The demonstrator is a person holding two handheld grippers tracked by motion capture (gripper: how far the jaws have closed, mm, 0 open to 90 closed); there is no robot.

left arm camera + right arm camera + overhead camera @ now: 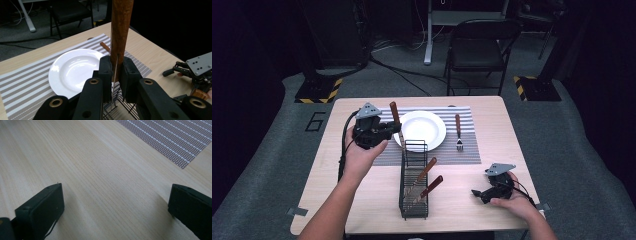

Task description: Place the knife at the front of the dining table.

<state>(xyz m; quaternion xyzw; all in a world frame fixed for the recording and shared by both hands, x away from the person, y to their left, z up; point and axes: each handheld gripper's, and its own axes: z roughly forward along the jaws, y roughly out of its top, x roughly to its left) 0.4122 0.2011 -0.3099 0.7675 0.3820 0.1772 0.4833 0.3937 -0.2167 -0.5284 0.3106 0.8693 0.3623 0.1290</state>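
A wooden-handled knife [396, 120] stands upright, clenched between the jaws of the left gripper [115, 75], above the far end of the black wire caddy [413, 200] and beside the white plate [424, 131]. The right gripper [478, 193] rests on the surface [492, 125], jaws spread and holding nothing.

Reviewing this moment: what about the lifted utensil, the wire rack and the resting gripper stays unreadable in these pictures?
- Utensil in the left gripper: left gripper view, handle top cut off by the upper edge; working end hidden behind the jaws. High view: too small to tell its kind.
- Wire rack: high view, the two remaining utensils' heads hidden by the mesh.
- Right gripper: right gripper view, jaws open over bare table; body out of frame.
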